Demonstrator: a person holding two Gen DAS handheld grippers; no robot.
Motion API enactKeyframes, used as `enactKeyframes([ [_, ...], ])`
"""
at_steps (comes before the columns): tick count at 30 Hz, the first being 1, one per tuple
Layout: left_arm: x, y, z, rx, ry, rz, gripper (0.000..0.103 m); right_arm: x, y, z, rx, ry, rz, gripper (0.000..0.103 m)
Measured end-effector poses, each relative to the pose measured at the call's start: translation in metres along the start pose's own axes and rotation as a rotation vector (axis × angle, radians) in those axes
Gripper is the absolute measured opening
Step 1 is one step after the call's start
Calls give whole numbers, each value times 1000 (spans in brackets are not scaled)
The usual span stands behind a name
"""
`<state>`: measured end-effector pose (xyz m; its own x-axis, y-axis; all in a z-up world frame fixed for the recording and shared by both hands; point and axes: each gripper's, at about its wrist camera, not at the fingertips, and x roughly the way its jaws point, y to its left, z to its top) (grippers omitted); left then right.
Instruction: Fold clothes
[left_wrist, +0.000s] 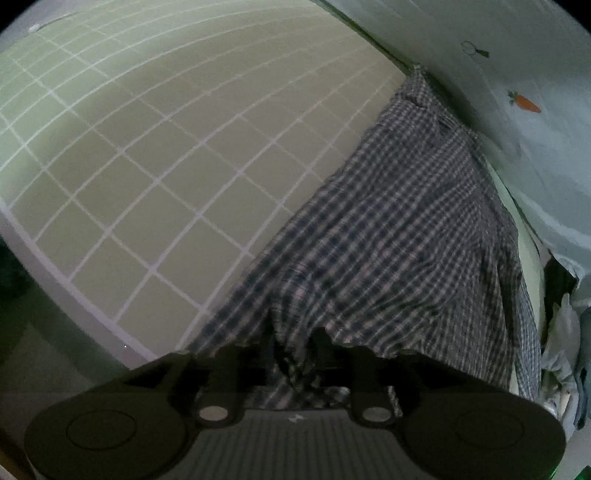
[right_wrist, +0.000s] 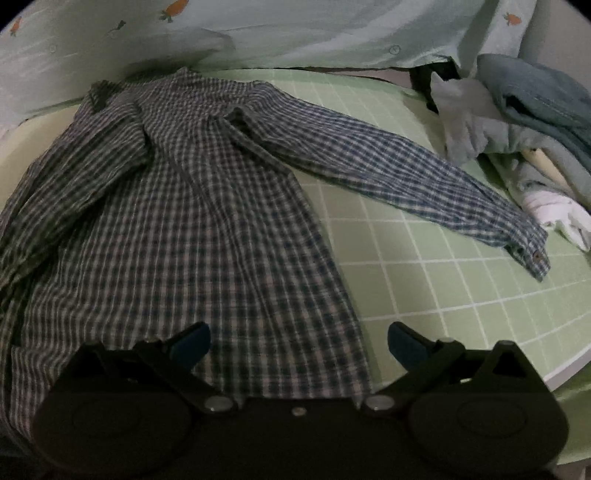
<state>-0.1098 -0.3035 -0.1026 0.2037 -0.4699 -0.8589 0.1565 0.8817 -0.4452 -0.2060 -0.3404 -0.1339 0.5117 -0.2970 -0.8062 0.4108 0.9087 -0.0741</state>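
Observation:
A dark plaid long-sleeved shirt (right_wrist: 192, 206) lies on a green grid mat (right_wrist: 424, 288), body spread toward me, one sleeve (right_wrist: 424, 177) stretched out to the right. My right gripper (right_wrist: 299, 343) is open, its blue fingertips (right_wrist: 192, 341) hovering over the shirt's lower hem. In the left wrist view my left gripper (left_wrist: 295, 354) is shut on a bunched edge of the plaid shirt (left_wrist: 399, 236), which drapes up and away from the fingers over the green mat (left_wrist: 147, 147).
A pile of other clothes, blue, grey and white (right_wrist: 524, 140), lies at the mat's right side. A pale carrot-print fabric (right_wrist: 295, 29) runs along the far edge, also in the left wrist view (left_wrist: 524, 103). The mat's front edge (right_wrist: 569, 365) is near.

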Motion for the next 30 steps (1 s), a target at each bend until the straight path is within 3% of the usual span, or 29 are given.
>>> enactKeyframes([
  [2, 0, -5, 0, 17, 10, 5, 51, -1, -3, 2, 8, -4, 2, 103],
  [10, 0, -36, -2, 87, 28, 101, 74, 9, -34, 14, 147, -17, 15, 103],
  [13, -3, -51, -3, 100, -1, 144, 90, 16, -59, 17, 262, -19, -25, 103],
  [19, -10, -83, -9, 143, -99, 226, 100, 30, -123, 23, 480, -57, -103, 103],
  [30, -18, -119, -14, 216, -173, 262, 100, 66, -214, 41, 635, -84, -232, 103],
])
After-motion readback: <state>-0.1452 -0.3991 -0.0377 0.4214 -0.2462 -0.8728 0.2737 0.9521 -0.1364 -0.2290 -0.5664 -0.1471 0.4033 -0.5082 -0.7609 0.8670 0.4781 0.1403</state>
